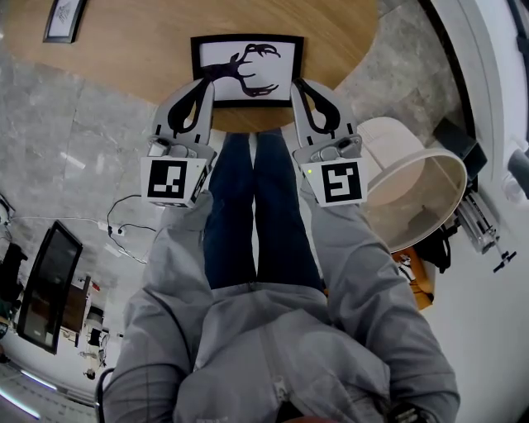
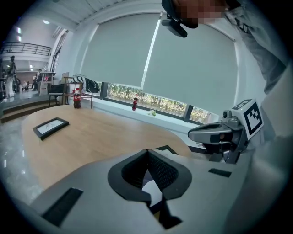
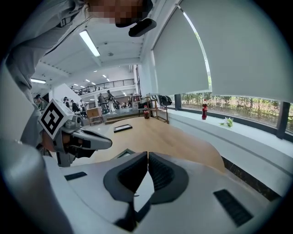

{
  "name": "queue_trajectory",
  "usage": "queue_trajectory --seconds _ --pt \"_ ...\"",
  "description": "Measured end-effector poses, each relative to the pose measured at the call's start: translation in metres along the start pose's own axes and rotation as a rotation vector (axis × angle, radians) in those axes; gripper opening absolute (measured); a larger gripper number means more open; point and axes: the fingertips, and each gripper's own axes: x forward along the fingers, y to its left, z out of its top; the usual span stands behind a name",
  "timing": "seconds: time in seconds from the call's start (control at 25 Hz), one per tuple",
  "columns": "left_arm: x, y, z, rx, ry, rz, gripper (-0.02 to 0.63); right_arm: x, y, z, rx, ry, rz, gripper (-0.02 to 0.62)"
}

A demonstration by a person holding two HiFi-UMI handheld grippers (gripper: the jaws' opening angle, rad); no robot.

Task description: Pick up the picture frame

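A black picture frame with an antler drawing on white lies flat on the wooden table, close to its near edge. My left gripper is over the frame's near-left corner, and my right gripper is over its near-right corner. In the left gripper view the jaw tips meet, with a frame corner just beyond them. The right gripper's jaws are also pressed together, with a frame corner to their left. Neither gripper holds anything.
A second small black frame lies far off on the table. Two bottles stand at the far side by the window. A beige round chair stands to my right, beside the table. My legs are against the table edge.
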Motion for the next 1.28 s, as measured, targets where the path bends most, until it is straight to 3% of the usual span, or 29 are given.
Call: queue_trajectory --seconds 0.4,0.72,0.76,0.84,0.88,1.12,1.28 --pt "0.020 0.014 -0.041 -0.012 0.106 -0.032 0.018 0.014 -0.016 -0.039 0.012 0.098 -0.004 0.032" --pt "0.025 0.027 -0.060 -0.011 0.199 -0.003 0.021 0.016 -0.020 -0.050 0.050 0.153 -0.013 0.032" --pt "0.027 0.027 -0.061 -0.013 0.208 -0.003 0.028 0.015 -0.022 -0.051 0.052 0.154 -0.014 0.032" --pt "0.030 0.029 -0.061 -0.022 0.215 -0.007 0.143 0.015 -0.023 -0.051 0.056 0.156 -0.018 0.032" --pt "0.031 0.030 -0.061 -0.025 0.216 -0.006 0.163 0.016 -0.024 -0.051 0.057 0.156 -0.020 0.032" --pt "0.034 0.036 -0.064 0.025 0.248 0.041 0.158 0.017 -0.030 -0.049 0.068 0.149 -0.032 0.032" --pt "0.036 0.039 -0.068 -0.005 0.268 0.083 0.158 0.013 -0.035 -0.050 0.081 0.144 -0.043 0.032"
